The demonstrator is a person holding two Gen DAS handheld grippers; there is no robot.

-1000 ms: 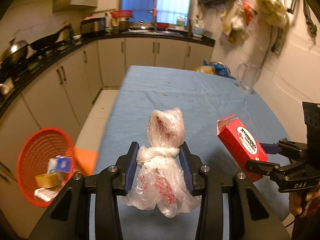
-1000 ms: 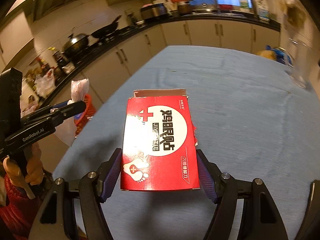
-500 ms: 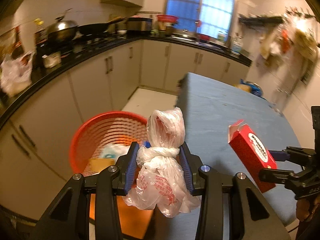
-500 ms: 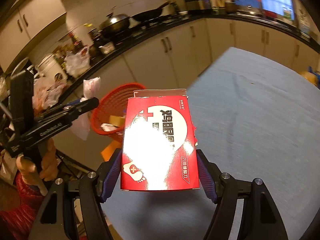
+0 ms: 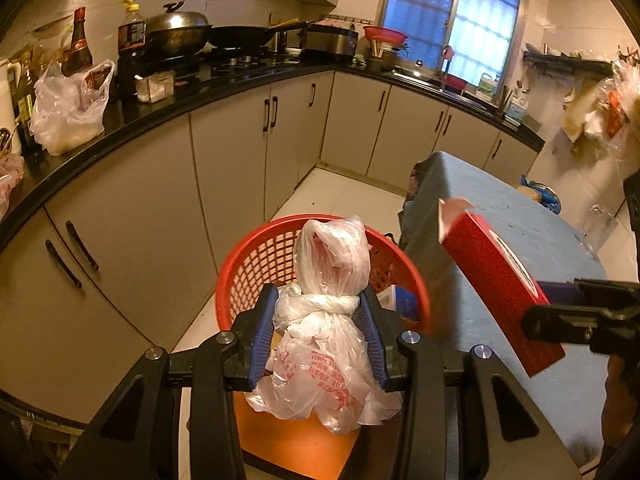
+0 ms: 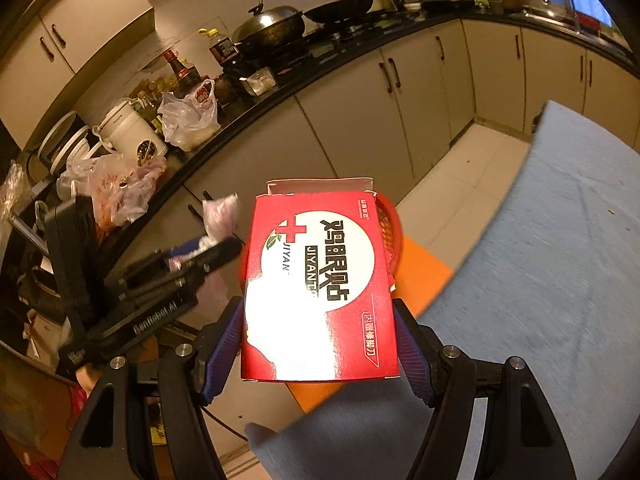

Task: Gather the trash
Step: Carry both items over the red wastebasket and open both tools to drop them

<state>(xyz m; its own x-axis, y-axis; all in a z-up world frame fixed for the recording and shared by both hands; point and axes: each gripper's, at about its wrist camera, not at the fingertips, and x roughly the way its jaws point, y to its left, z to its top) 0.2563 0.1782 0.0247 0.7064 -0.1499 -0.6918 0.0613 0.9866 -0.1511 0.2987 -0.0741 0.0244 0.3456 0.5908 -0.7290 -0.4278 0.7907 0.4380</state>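
Now one knotted bag, one red box, one basket.

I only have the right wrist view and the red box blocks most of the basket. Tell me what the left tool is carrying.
Observer: The left tool is shut on a knotted plastic bag, printed in red.
Operator: Say where that bag is relative to the basket.
Observer: In the left wrist view it appears in front of the red basket, against its opening.
Operator: Report what's inside the basket.
Observer: A blue and white packet shows by its right wall; the rest is hidden behind the bag.
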